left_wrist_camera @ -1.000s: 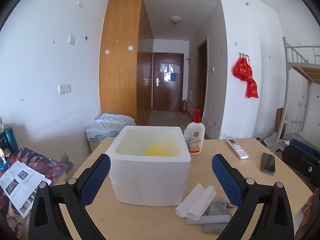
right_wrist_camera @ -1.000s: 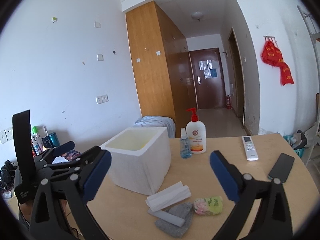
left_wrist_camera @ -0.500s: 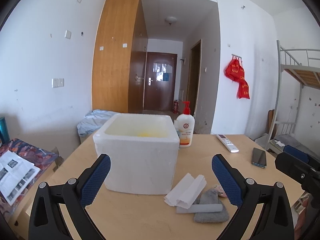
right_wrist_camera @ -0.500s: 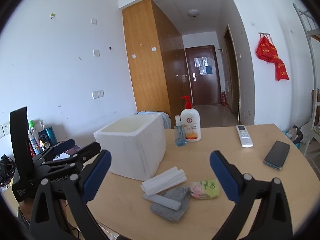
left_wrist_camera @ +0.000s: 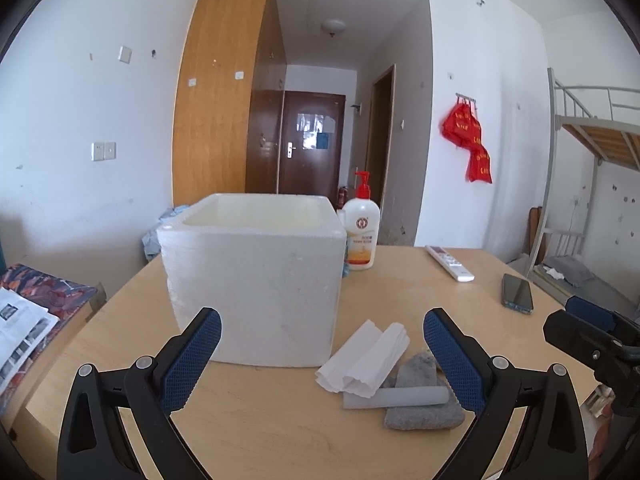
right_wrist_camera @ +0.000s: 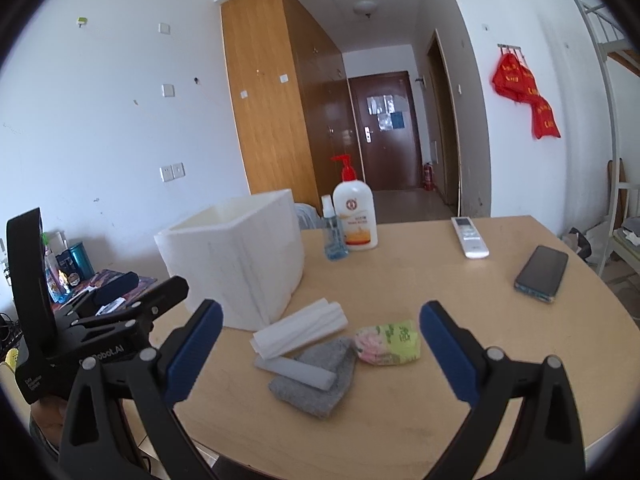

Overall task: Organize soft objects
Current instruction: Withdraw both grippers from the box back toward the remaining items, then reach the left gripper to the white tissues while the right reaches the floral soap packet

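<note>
A white foam box (left_wrist_camera: 256, 276) (right_wrist_camera: 236, 256) stands open-topped on the wooden table (left_wrist_camera: 280, 420). Beside it lie folded white paper (left_wrist_camera: 366, 356) (right_wrist_camera: 300, 330), a pale grey roll (left_wrist_camera: 396, 397) (right_wrist_camera: 296, 368), a grey cloth (left_wrist_camera: 424, 404) (right_wrist_camera: 316, 384) and a yellow-green and pink soft pack (right_wrist_camera: 388, 344). My left gripper (left_wrist_camera: 320, 356) hangs open in front of the box, empty. My right gripper (right_wrist_camera: 320, 350) is open above the soft pile, nothing between its fingers. The box's inside is hidden.
A pump lotion bottle (right_wrist_camera: 356, 216), a small blue spray bottle (right_wrist_camera: 332, 232), a white remote (right_wrist_camera: 470, 237) and a dark phone (right_wrist_camera: 542, 274) sit further back on the table. A side surface with papers (left_wrist_camera: 20, 328) lies left; a bunk bed (left_wrist_camera: 596, 168) stands right.
Both grippers have pulled back and dropped lower. The box now looms higher, hiding the yellow thing seen inside it earlier. Both stayed open.
</note>
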`<action>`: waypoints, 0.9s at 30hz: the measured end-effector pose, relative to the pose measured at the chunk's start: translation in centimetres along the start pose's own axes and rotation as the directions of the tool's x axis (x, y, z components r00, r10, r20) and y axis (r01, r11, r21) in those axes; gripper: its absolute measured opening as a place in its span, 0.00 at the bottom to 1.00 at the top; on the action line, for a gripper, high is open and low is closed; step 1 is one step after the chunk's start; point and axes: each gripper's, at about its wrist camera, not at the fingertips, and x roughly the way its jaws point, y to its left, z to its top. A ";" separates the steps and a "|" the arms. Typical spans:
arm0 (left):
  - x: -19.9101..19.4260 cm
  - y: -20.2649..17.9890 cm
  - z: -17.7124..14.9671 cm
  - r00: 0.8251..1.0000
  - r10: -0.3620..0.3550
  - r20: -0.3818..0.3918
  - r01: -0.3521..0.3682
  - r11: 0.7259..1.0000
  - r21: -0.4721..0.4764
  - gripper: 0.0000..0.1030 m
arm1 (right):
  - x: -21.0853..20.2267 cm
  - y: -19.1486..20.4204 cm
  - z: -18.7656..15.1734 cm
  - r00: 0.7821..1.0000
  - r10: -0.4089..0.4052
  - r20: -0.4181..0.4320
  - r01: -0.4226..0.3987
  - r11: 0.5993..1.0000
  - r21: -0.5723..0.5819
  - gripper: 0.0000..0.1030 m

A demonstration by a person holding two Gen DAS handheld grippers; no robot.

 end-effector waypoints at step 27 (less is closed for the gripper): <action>5.4 -1.0 -2.5 0.992 -0.048 -0.117 0.049 0.999 0.009 0.98 | 4.1 -2.4 -1.4 0.990 -0.052 -0.132 0.056 0.998 0.031 0.97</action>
